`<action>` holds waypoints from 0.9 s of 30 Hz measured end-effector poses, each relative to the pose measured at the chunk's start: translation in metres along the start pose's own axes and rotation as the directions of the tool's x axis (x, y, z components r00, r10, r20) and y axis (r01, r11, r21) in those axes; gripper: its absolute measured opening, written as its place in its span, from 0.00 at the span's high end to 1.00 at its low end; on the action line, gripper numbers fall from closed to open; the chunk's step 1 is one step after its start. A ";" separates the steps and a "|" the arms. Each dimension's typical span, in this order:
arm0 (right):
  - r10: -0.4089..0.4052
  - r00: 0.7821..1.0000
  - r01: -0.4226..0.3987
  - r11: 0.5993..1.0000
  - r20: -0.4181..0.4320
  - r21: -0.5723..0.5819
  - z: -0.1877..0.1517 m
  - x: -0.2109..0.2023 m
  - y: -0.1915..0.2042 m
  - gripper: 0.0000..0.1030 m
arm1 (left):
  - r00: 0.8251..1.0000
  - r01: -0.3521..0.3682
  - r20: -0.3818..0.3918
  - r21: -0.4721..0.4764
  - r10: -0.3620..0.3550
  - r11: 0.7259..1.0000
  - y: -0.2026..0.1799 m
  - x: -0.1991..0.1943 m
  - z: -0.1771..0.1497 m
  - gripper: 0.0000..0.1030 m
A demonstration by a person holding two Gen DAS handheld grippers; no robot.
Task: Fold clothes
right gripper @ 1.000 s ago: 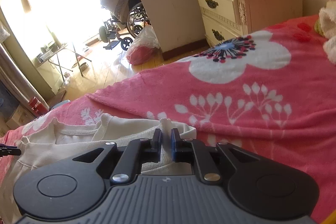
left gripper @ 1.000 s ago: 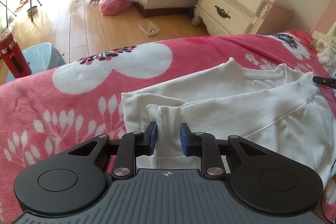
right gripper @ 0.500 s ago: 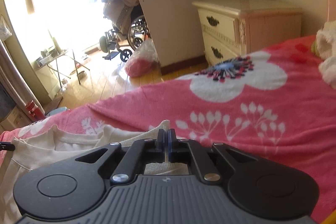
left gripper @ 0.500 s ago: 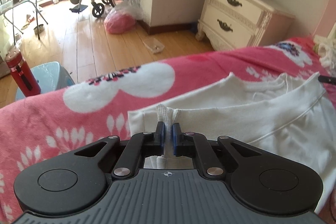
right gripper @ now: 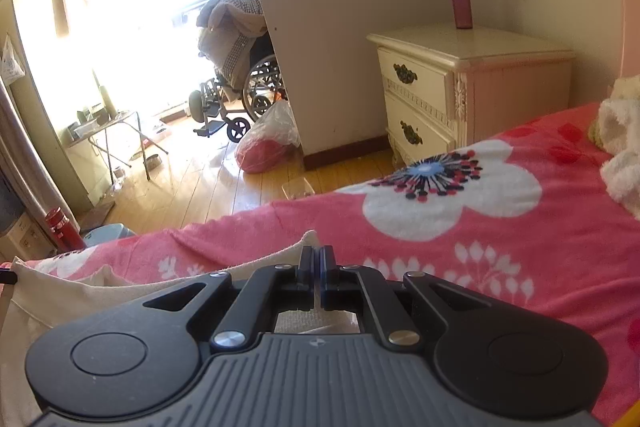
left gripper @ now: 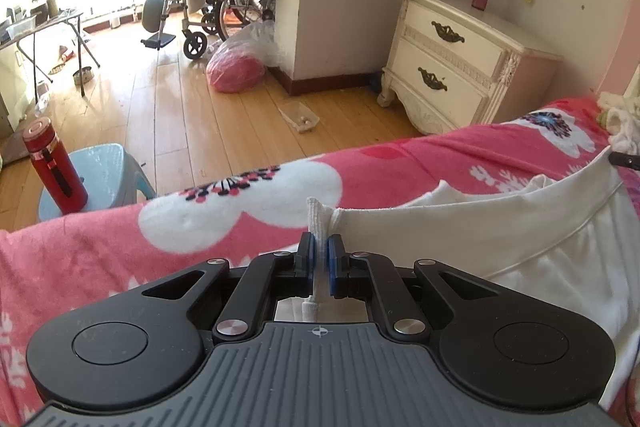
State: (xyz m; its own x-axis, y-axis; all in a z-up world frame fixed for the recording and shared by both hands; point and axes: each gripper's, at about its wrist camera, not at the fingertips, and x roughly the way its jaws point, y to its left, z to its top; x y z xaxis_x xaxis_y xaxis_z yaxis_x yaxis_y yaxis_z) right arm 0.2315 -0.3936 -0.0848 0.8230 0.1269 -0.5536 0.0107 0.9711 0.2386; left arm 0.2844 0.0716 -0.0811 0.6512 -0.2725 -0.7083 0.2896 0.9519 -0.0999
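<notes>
Garment (left gripper: 500,227) edge lifted; both claws clamped.

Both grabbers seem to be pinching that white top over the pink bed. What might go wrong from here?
The left gripper holds only a thin bunched bit of the white garment, so it may slip free. The right gripper also grips just a corner edge. Pulled unevenly, the hanging cloth between them could twist or drag on the pink blanket, and the fold would go crooked.
</notes>
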 end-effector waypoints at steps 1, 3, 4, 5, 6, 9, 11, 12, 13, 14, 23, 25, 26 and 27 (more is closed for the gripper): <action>-0.001 1.000 0.001 1.000 0.003 -0.001 0.001 0.002 0.000 0.98 | 1.000 -0.001 0.003 0.003 0.001 1.000 0.000 0.001 0.002 0.95; -0.004 1.000 0.005 1.000 0.005 -0.005 0.004 0.007 0.000 0.98 | 1.000 -0.004 0.008 0.006 0.004 1.000 0.000 0.003 0.003 0.95; -0.007 1.000 0.007 1.000 0.006 -0.005 0.005 0.010 -0.001 0.98 | 1.000 -0.005 0.008 0.005 0.005 1.000 0.001 0.006 0.006 0.95; -0.010 1.000 0.010 1.000 0.005 -0.003 0.005 0.013 -0.002 0.98 | 1.000 -0.007 0.010 0.003 0.007 1.000 0.002 0.008 0.007 0.95; -0.013 1.000 0.013 1.000 0.005 0.000 0.006 0.016 -0.003 0.98 | 1.000 -0.008 0.011 0.001 0.008 1.000 0.002 0.009 0.008 0.95; -0.017 1.000 0.016 1.000 0.008 0.015 0.006 0.021 -0.006 0.99 | 1.000 -0.011 0.015 0.009 0.011 1.000 0.002 0.016 0.013 0.95; -0.023 1.000 0.022 1.000 0.007 0.018 0.005 0.024 -0.008 0.98 | 1.000 -0.015 0.016 0.024 0.014 1.000 -0.001 0.020 0.016 0.95; -0.025 1.000 0.025 0.999 0.005 0.022 0.004 0.026 -0.009 0.98 | 1.000 -0.016 0.013 0.026 0.016 1.000 -0.003 0.023 0.017 0.95; -0.028 1.000 0.028 0.999 0.002 0.029 0.003 0.029 -0.011 0.99 | 1.000 -0.018 0.010 0.024 0.018 1.000 -0.003 0.026 0.017 0.95; -0.031 1.000 0.031 0.999 0.000 0.037 0.002 0.031 -0.013 0.99 | 1.000 -0.019 0.008 0.023 0.019 1.000 -0.003 0.029 0.018 0.95; -0.037 0.999 0.037 0.996 -0.010 0.087 -0.007 0.041 -0.023 0.98 | 0.999 -0.034 -0.007 0.029 0.034 0.999 -0.004 0.042 0.019 0.94; -0.035 0.999 0.037 0.995 -0.020 0.097 -0.010 0.047 -0.026 0.99 | 0.999 -0.041 -0.024 0.027 0.041 0.999 -0.002 0.049 0.017 0.94; -0.035 0.999 0.037 0.994 -0.027 0.101 -0.011 0.050 -0.027 0.99 | 0.998 -0.046 -0.033 0.031 0.047 0.998 -0.003 0.053 0.016 0.94; -0.034 0.999 0.038 0.994 -0.037 0.102 -0.013 0.054 -0.028 0.99 | 0.998 -0.051 -0.042 0.035 0.052 0.998 -0.003 0.056 0.014 0.94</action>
State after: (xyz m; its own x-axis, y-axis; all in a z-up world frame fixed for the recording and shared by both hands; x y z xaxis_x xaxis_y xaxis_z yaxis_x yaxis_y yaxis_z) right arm 0.2683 -0.4111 -0.1315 0.8008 0.1008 -0.5904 0.0998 0.9495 0.2975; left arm 0.3302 0.0517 -0.1106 0.6351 -0.2163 -0.7415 0.2803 0.9591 -0.0397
